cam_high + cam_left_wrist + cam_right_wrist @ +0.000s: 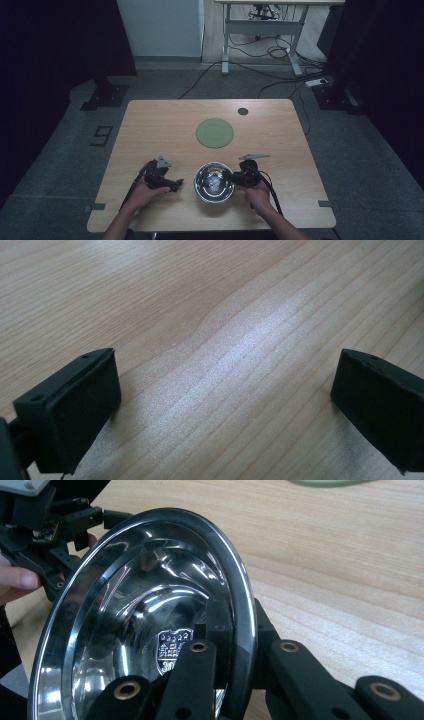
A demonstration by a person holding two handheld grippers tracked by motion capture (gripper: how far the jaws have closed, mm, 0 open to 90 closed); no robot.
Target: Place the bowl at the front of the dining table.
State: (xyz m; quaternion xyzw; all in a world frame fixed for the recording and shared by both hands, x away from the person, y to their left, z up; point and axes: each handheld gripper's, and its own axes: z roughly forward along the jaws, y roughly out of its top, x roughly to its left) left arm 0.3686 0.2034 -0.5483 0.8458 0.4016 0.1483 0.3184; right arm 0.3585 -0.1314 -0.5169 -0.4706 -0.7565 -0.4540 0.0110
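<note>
So we've got the right gripper [235, 178] pinching the steel bowl [214, 182] by its rim near the desk's [150, 125] front edge, left gripper [177, 184] spread and empty, and the green plate [214, 132] mid-desk looks untouched.

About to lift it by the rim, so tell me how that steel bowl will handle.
The steel bowl looks rigid and thin-walled, so probably light. Its polished rim, pinched by the right gripper, may slip or pivot in the jaws. Held at one edge, it will likely tilt.
</note>
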